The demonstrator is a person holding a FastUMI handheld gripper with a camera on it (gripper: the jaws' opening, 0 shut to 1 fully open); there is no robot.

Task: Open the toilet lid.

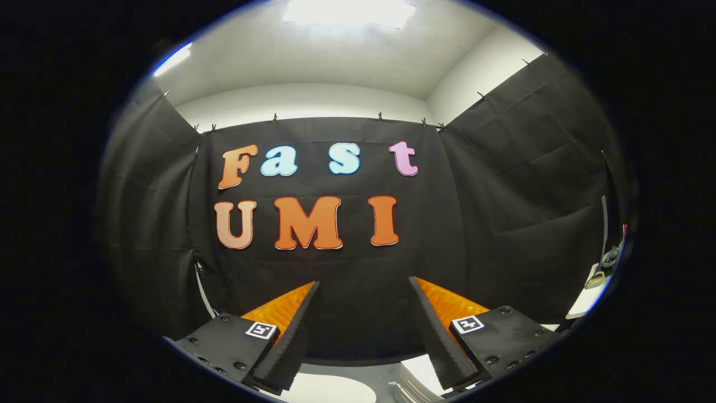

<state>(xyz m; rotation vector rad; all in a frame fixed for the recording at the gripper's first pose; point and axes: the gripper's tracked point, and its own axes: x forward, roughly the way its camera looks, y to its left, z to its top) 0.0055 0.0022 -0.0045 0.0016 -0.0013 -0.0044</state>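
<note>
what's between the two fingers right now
Nothing is held: the gripper is open, and in the gap the gripper view shows bare black cloth wall beyond.

Bright ceiling panel (349, 11) glare, sharp, edges fisheye-bent

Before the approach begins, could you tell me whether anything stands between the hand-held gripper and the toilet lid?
Nothing visible does. The hand-held gripper is open, its fingers spread with only the black cloth wall beyond them. A white rounded surface, probably the toilet lid, lies just below the fingertips with bare space above it.
</note>
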